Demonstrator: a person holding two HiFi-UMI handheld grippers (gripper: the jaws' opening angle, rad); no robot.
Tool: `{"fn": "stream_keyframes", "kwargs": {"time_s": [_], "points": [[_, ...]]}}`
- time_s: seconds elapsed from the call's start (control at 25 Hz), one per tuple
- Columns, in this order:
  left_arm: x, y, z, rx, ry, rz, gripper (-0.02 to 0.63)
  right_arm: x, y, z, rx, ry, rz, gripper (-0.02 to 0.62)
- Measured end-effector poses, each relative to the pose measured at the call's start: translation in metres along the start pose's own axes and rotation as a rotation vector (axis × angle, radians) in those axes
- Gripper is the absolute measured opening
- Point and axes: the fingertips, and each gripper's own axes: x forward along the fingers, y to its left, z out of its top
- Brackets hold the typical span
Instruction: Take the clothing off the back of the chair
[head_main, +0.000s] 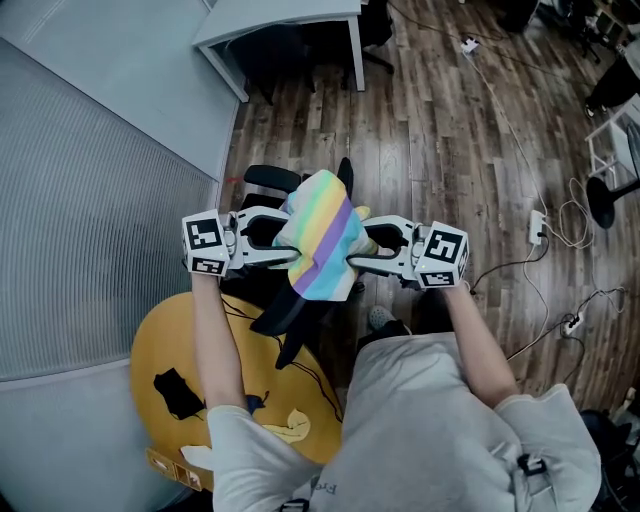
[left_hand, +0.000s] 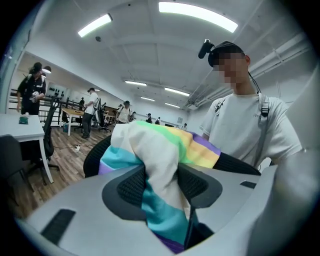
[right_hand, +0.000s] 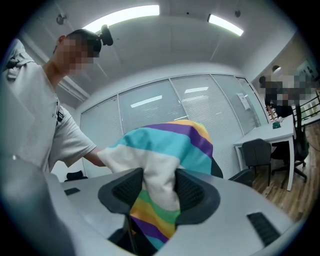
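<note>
Head view steeply down, gripper views close, from opposite sides, sharing clothing (head_main: 322, 235)

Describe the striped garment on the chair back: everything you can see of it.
The garment is soft cloth in pastel stripes: white, teal, green, yellow, orange and purple. It sits bunched and draped over the top of the black chair back. The left gripper pinches a fold on one side and the right gripper a fold on the other, with the pads pressing on the cloth. Its lower edge hangs loose.

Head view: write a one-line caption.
Left tool and right tool grip a rainbow-striped cloth garment on a black chair back.
</note>
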Motion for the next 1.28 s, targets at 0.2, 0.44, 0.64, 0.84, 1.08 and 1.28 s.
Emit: {"fn": "stream_keyframes", "kwargs": {"time_s": [0.2,0.44,0.64,0.84,1.08,1.28], "points": [[0.001,-0.005,0.001,-0.022,0.019,0.084,0.133,-0.002,0.003,-0.001,0.033,-0.015,-0.003,0.185],[0.002,-0.006,0.003,-0.011,0.075,0.238,0.110,-0.005,0.008,0.004,0.003,-0.034,-0.046,0.083],[0.003,-0.006,0.009,0.055,0.167,0.450,0.107,-0.014,0.002,0.005,0.009,-0.036,-0.089,0.067],[-0.010,-0.012,0.017,0.088,0.207,0.615,0.098,-0.020,-0.006,0.018,-0.048,-0.004,-0.182,0.064],[-0.026,-0.022,0.037,0.115,0.203,0.807,0.095,-0.026,-0.007,0.044,-0.150,0.025,-0.263,0.063],[-0.038,-0.030,0.057,0.103,0.159,1.021,0.091,-0.029,0.000,0.062,-0.176,-0.006,-0.303,0.063]]}}
